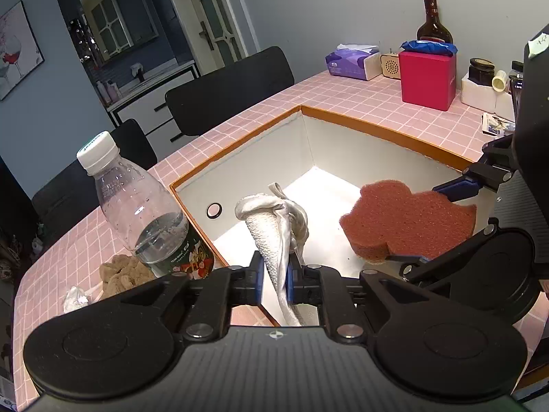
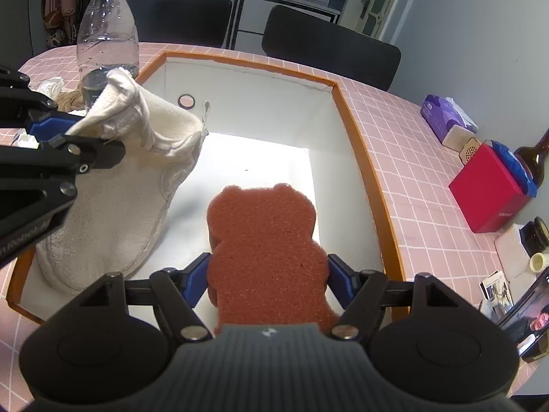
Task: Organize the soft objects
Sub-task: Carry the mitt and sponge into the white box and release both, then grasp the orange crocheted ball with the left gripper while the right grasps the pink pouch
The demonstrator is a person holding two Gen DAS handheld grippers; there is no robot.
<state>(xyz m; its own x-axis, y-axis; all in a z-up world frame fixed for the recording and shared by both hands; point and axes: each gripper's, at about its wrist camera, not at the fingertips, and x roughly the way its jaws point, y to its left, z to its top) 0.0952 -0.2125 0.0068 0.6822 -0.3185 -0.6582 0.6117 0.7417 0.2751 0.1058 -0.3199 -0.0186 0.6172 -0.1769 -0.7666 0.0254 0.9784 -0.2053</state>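
Observation:
A white box [image 1: 377,127] with an orange rim sits sunk into the pink tiled table. My left gripper [image 1: 274,271] is shut on a white textured cloth [image 1: 271,233], whose lower part rests on the box floor at the left [image 2: 120,189]. In the right wrist view the left gripper [image 2: 89,134] holds the cloth's upper edge. My right gripper [image 2: 267,274] is shut on a red-brown bear-shaped sponge [image 2: 264,240], its blue pads pressing both sides. The sponge [image 1: 408,226] hangs over the right part of the box.
A clear water bottle [image 1: 144,213] stands by the box's left rim, with a brown fluffy item [image 1: 120,271] and crumpled tissue [image 1: 73,298] beside it. A red box [image 1: 427,79], tissue pack [image 1: 350,61], dark bottle [image 1: 434,24] and jars stand behind. Black chairs [image 1: 230,86] line the far edge. A phone [image 2: 525,316] lies at right.

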